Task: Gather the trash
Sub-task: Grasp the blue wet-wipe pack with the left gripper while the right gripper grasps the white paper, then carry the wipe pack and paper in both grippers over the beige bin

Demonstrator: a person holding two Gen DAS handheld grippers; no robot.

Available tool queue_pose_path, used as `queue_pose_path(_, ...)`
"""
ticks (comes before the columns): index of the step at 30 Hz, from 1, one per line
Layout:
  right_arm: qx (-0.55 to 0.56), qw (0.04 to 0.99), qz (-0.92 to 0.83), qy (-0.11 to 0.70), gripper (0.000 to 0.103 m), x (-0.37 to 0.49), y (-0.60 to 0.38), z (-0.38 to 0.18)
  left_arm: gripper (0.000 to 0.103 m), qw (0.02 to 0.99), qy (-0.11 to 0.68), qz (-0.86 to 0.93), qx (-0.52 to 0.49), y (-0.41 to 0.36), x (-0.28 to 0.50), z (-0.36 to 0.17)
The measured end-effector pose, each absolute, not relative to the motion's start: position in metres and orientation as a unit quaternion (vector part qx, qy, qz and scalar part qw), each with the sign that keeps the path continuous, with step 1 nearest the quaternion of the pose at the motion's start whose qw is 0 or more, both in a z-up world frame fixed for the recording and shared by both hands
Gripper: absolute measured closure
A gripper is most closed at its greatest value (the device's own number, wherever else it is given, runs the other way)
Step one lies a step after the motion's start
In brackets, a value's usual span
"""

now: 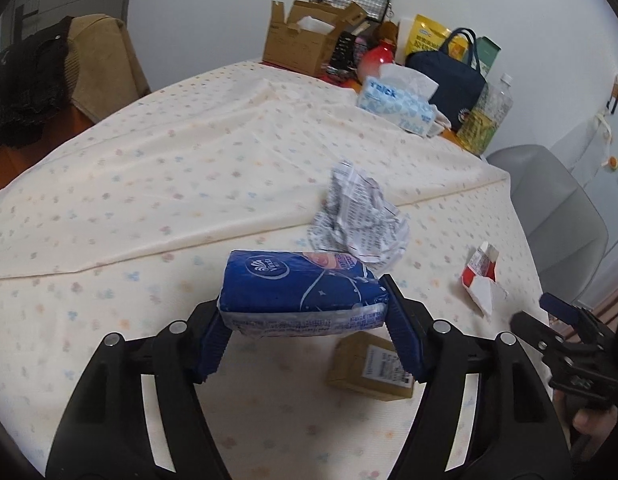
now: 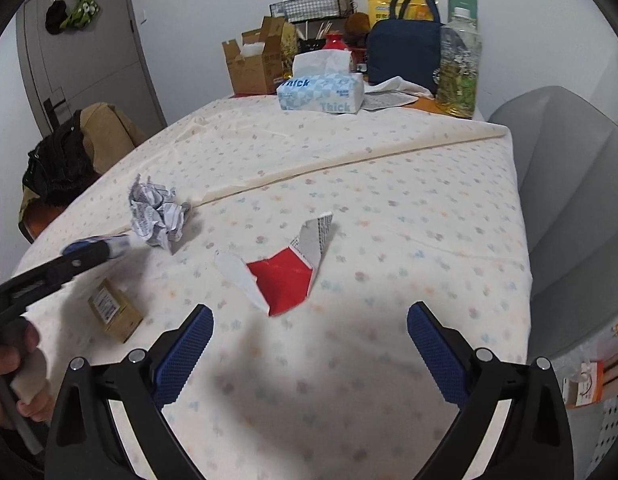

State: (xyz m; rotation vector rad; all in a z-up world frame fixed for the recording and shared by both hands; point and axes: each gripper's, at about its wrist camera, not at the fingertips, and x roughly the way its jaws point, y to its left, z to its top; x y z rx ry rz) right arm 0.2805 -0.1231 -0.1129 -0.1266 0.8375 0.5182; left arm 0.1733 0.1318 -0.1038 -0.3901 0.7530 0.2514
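Clamped in the left tongs (image 1: pixel 305 320), the soft blue tissue pack (image 1: pixel 301 284) is squeezed end to end; ahead of the spread, empty right tongs (image 2: pixel 309 356), the light torn red wrapper (image 2: pixel 285 280) should be pinched flat.

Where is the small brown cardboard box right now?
The small brown cardboard box lies on the floral tablecloth, just below the blue tissue pack held in the left claw; in the right wrist view it sits left of the torn red wrapper.

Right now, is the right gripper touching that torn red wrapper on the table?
Apart. The right wrist view shows the right gripper open, with bare tablecloth between its fingertips and the torn red wrapper.
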Motion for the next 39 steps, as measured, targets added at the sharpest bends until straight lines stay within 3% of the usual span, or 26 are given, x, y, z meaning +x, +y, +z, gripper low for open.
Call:
queue_pose_path(15,-0.089,0.852,0.271,0.440,0.009,0.331,-0.082,-0.139,0.034,0.897,0.353,0.156,-0.214,0.167,0.142,-0.098)
queue_pose_path(17,-0.093,0.852,0.272,0.437,0.017,0.332,-0.082,-0.137,0.034,0.898,0.352,0.155,-0.213,0.166,0.141,-0.097)
queue_pose_path(19,-0.099,0.855,0.267,0.434,0.041,0.332,-0.082,-0.135,0.034,0.899,0.349,0.152,-0.214,0.165,0.139,-0.096)
queue_pose_path(23,-0.077,0.851,0.280,0.437,0.075,0.325,-0.090,-0.127,0.034,0.903,0.345,0.143,-0.213,0.159,0.136,-0.092)
queue_pose_path(39,-0.012,0.877,0.293,0.380,0.076,0.230,-0.143,-0.074,0.034,0.920,0.323,0.101,-0.200,0.117,0.121,-0.070)
